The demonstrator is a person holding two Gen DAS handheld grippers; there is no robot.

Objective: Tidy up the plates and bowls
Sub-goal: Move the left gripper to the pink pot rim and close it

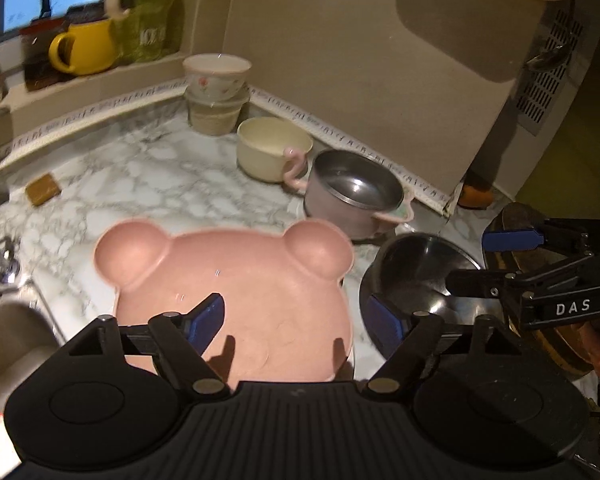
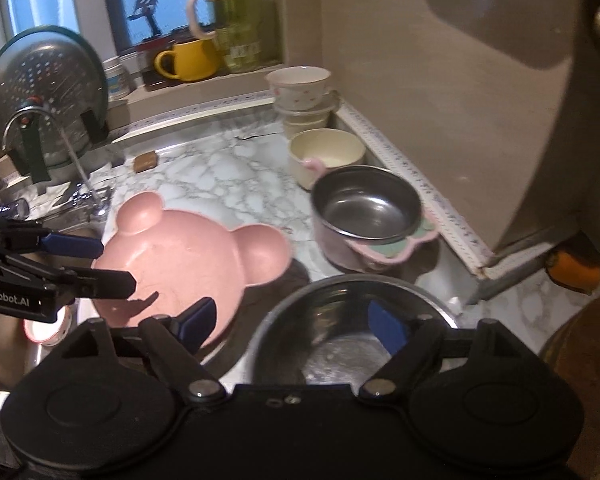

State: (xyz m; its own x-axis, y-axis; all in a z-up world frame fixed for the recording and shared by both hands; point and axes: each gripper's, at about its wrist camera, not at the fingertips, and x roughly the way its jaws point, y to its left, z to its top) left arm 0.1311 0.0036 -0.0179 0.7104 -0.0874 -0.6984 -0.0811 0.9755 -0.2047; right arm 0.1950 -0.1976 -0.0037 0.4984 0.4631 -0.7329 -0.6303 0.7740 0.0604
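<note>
Lettering shows on both tools — "DAS" on the right gripper (image 1: 496,264) seen from the left, "enRobot.AI" on the left gripper (image 2: 100,264). Both tilt downward over the marble counter (image 1: 148,184), fingers spread, pinching nothing. Left hangs above the pink bear plate (image 1: 236,280); right above the steel bowl (image 2: 340,344) — plate and bowl lie side by side.

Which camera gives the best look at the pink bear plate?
The left wrist view: the pink bear plate lies centred, both ears and most of the rim showing, only its near edge hidden by the gripper. In the right wrist view the plate sits left of centre, partly hidden by both grippers' fingers.
</note>
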